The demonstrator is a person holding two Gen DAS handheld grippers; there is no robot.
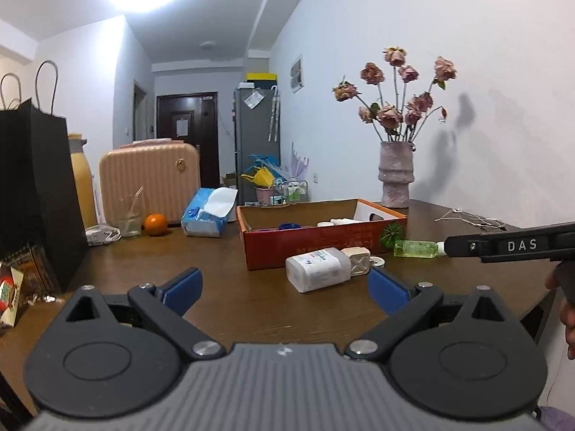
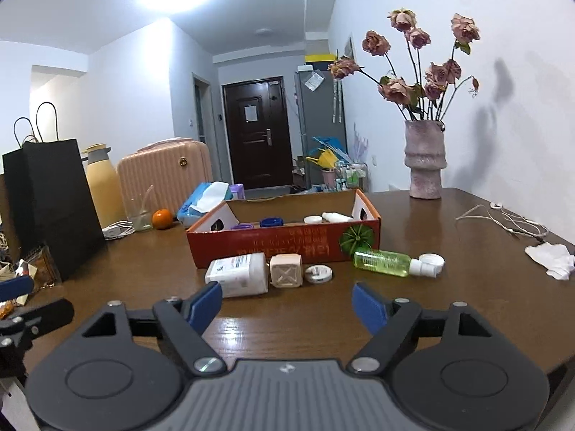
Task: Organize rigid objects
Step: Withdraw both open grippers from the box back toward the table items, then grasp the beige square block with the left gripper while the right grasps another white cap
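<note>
Table clutter, non-task
Beside the vase (image 2: 425, 160): earphones (image 2: 503, 219), tissue (image 2: 550, 255); far opposite: orange (image 2: 161, 218), black bag (image 2: 46, 201).

A lived-in home: entrance door (image 2: 257, 133), fridge (image 1: 257, 143), suitcase (image 1: 149, 186), vase of roses (image 2: 426, 158).

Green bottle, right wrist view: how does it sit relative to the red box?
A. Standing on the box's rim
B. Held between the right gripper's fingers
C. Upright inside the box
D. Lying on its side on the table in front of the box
D: the green bottle lies on its side on the table, just in front of the red box.
</note>
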